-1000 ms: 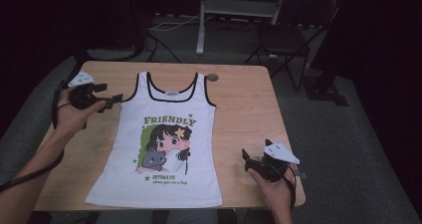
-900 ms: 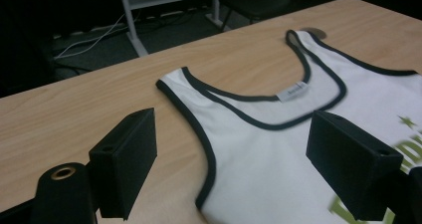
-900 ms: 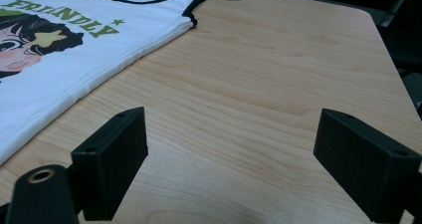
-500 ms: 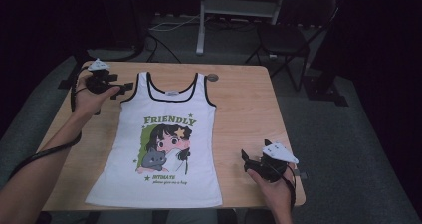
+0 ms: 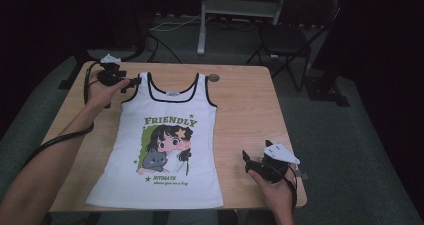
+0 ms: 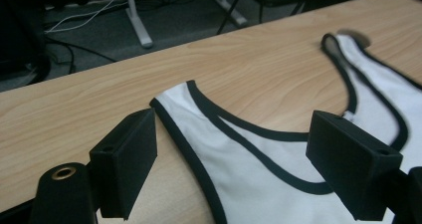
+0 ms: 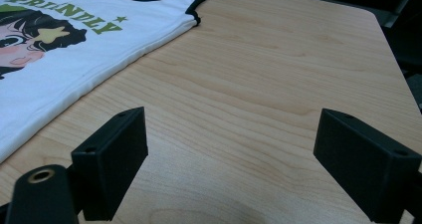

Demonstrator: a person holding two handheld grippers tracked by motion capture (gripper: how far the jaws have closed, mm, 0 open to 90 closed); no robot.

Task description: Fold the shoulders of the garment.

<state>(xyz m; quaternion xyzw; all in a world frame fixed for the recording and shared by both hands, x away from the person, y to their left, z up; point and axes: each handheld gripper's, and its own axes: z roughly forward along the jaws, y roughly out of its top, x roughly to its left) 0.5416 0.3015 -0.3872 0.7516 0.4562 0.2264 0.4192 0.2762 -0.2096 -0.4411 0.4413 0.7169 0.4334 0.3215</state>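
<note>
A white tank top (image 5: 167,140) with black trim and a "FRIENDLY" cartoon print lies flat on the wooden table (image 5: 245,110). My left gripper (image 5: 134,81) is open at the top's left shoulder strap (image 6: 199,119), and the strap lies between its jaws in the left gripper view. My right gripper (image 5: 246,161) rests open on bare wood near the front right corner, a little right of the top's hem. In the right gripper view the top (image 7: 74,50) lies off to the left of its jaws.
A round cable hole (image 5: 214,77) sits in the table near its far edge. A black folding chair (image 5: 290,35) and a grey stand leg (image 5: 202,30) are on the floor beyond the table. Bare wood stretches right of the top.
My left gripper moved forward and to the right from the table's left edge to the top's left shoulder strap. The right gripper stayed put.
</note>
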